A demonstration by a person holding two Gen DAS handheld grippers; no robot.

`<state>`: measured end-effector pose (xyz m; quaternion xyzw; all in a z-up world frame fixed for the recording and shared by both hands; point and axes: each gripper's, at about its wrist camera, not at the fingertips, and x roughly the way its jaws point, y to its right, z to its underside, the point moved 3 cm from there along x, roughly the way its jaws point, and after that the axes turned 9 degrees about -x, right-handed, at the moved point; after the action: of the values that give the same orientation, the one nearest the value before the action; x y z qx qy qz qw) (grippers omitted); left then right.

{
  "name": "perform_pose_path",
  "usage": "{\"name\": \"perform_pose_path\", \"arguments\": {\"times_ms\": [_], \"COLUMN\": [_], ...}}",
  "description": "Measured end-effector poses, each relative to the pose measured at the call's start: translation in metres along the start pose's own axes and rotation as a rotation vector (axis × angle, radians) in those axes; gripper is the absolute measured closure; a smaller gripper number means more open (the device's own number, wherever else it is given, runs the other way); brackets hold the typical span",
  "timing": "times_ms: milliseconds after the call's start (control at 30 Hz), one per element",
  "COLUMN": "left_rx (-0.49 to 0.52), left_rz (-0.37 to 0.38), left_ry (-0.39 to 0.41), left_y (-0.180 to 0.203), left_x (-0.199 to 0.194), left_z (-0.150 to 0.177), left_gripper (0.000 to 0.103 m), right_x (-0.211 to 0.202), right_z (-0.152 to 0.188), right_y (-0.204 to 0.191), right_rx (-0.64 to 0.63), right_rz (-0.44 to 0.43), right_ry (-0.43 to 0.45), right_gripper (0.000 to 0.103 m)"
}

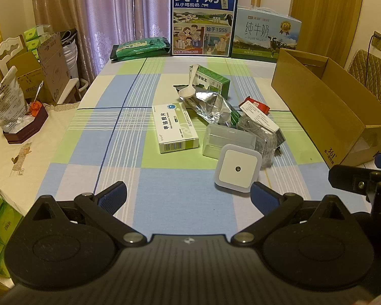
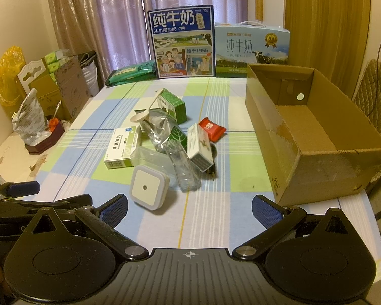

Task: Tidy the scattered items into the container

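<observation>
- The left gripper point(image 1: 188, 194) is held above the near edge of the table covered in a blue, green and white checked cloth point(image 1: 165, 203); its blue-padded fingers are spread wide with nothing between them.
- The right gripper point(image 2: 189, 207) is likewise held over the near edge, fingers parted and empty, just beside the left one.
- The open brown cardboard box point(image 2: 315, 137) is set along the right edge of the table, its near corner close to the near edge; its floor is seen bare in the right wrist view.
- The scattered items are heaped around the middle of the table, well apart from the left edge and near the box.
- A white square night light with a small central sensor point(image 1: 237, 169) is found nearest the grippers, leaning on a clear plastic case point(image 1: 227, 139).
- A white and green flat medicine box point(image 1: 174, 128) is laid at the left of the heap, touching the clear case.
- A crumpled silver foil pouch point(image 1: 210, 104) is piled in the centre, with a white plastic spoon point(image 1: 189, 90) resting on it and against a dark green carton point(image 1: 210, 80) behind.
- A red snack wrapper point(image 2: 212, 128) is placed on the box side of the heap, beside a small white carton point(image 2: 199, 147) tilted over a clear plastic bottle point(image 2: 184, 167).
- A wide strip of bare cloth is left open between the grippers and the night light, and a lane is kept free between the heap and the box wall.
- Two upright milk cartons point(image 1: 204, 20) are stood along the far edge.
</observation>
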<state>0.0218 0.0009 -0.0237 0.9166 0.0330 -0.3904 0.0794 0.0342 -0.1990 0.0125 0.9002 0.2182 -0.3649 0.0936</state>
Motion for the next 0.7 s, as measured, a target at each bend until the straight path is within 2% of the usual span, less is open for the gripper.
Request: {"name": "perform_pose_path", "arguments": {"times_ms": [700], "left_rx": [-0.005], "left_rz": [0.003], "left_ry": [-0.003], "left_y": [0.0017], "left_x": [0.0014], "left_z": [0.0017], "left_gripper": [0.001], "right_x": [0.0022], "right_z": [0.0014], "right_y": [-0.0002], "right_rx": [-0.004], "right_rz": [-0.002], "right_ry": [-0.002], "right_gripper": [0.002]}}
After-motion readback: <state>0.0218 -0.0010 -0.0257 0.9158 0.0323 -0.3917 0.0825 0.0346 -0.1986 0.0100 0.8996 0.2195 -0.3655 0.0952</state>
